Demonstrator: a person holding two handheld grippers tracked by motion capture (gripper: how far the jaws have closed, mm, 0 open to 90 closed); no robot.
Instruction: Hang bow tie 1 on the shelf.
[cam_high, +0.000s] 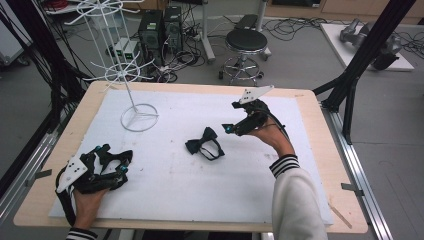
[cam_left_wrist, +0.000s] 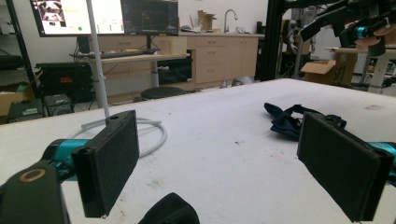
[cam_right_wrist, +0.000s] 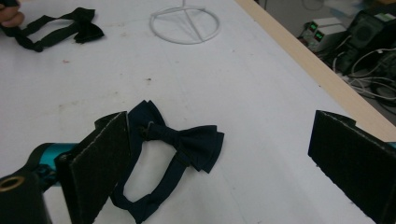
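A dark navy fabric bow tie (cam_high: 204, 143) lies flat mid-surface on the white foam-covered surface (cam_high: 200, 190) (strap looped beside it). The right gripper (cam_high: 227, 128) hovers just beside it, fingers released; the left gripper (cam_high: 116, 159) rests near the front-left edge, fingers also spread.

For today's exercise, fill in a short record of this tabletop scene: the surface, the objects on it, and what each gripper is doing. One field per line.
surface: white mat on a wooden table
item 1: dark bow tie with its strap looped, lying flat near the middle of the mat
item 2: second bow tie by the left gripper, seen in the right gripper view
item 3: white wire stand, ring base on the mat, far left
left gripper: open, low at the near left corner
right gripper: open, raised beside item 1, not touching it
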